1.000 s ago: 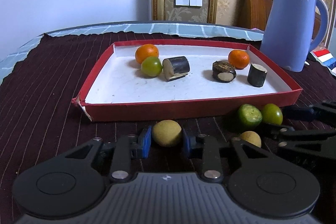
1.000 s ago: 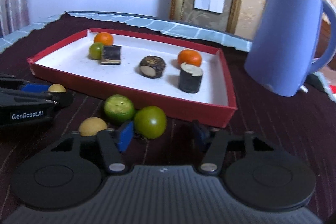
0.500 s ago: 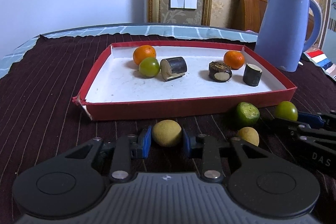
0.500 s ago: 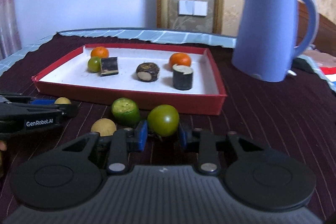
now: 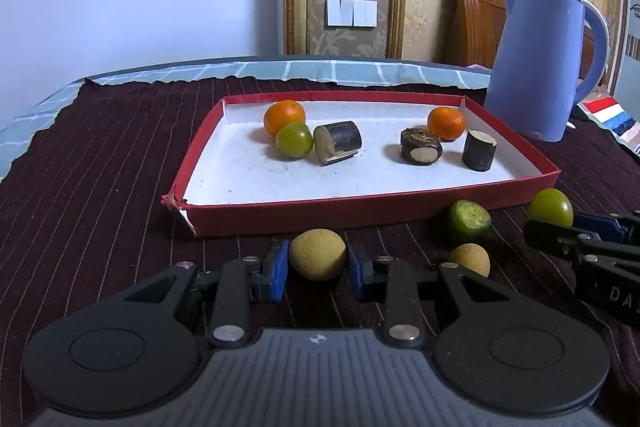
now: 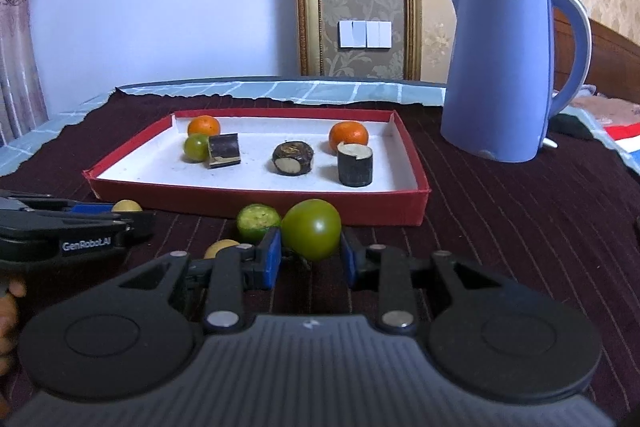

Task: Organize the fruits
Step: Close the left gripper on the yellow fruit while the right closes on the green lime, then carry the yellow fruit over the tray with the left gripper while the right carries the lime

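Note:
My left gripper (image 5: pixel 318 263) is shut on a tan round fruit (image 5: pixel 317 254), held just in front of the red tray (image 5: pixel 360 213). My right gripper (image 6: pixel 310 259) is shut on a green round fruit (image 6: pixel 312 229), also in front of the tray (image 6: pixel 256 201). A cut green lime (image 5: pixel 469 221) and a second tan fruit (image 5: pixel 469 259) lie on the cloth between the grippers. In the tray are two oranges (image 5: pixel 285 117), a green fruit (image 5: pixel 294 140) and three dark cut pieces (image 5: pixel 338 142).
A blue kettle (image 6: pixel 508 67) stands at the right behind the tray. The dark striped cloth (image 5: pixel 100 187) covers the table. The right gripper's body (image 5: pixel 592 247) shows at the right edge of the left wrist view.
My right gripper closed on the green fruit and lifted it a little. My left gripper kept hold of the tan fruit and rose slightly.

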Action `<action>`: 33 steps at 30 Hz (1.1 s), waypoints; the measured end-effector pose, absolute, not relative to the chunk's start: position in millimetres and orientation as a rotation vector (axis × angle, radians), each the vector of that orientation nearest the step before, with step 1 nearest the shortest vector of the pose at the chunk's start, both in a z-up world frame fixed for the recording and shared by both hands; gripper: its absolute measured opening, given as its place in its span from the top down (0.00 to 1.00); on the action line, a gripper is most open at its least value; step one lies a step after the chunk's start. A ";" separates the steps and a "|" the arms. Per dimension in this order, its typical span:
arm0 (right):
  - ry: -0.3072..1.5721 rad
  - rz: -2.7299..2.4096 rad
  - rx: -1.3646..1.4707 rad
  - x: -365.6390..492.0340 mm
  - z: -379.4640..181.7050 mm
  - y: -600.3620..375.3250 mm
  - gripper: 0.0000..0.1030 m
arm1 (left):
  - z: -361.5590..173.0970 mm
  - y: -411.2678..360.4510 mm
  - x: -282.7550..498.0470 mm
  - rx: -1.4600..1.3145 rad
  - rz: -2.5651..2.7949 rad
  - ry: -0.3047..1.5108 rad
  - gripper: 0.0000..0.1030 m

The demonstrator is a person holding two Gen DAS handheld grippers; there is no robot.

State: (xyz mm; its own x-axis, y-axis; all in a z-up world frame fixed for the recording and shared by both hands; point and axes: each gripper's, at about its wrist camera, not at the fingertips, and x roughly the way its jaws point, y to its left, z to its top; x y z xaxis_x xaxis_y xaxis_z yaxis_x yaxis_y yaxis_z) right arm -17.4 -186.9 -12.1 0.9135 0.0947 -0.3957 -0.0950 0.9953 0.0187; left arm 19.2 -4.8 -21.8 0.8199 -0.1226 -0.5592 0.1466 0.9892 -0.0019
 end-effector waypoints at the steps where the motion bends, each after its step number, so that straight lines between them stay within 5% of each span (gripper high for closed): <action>1: 0.407 0.094 -0.004 -17.5 -12.2 -186.3 0.72 | -21.5 -5.3 20.3 0.043 -0.140 0.594 0.71; 33: 0.357 0.090 -0.011 -3.4 7.8 -174.8 0.72 | -2.1 -11.6 30.8 0.073 -0.071 0.554 0.71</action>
State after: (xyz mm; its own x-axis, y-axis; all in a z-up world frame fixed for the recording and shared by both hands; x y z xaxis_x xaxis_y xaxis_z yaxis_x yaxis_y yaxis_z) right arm -3.4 -174.8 7.8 0.9329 0.0859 -0.3496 -0.0899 0.9959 0.0048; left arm 30.8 -11.6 -2.1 0.8483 -0.0477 -0.5273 0.0869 0.9950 0.0498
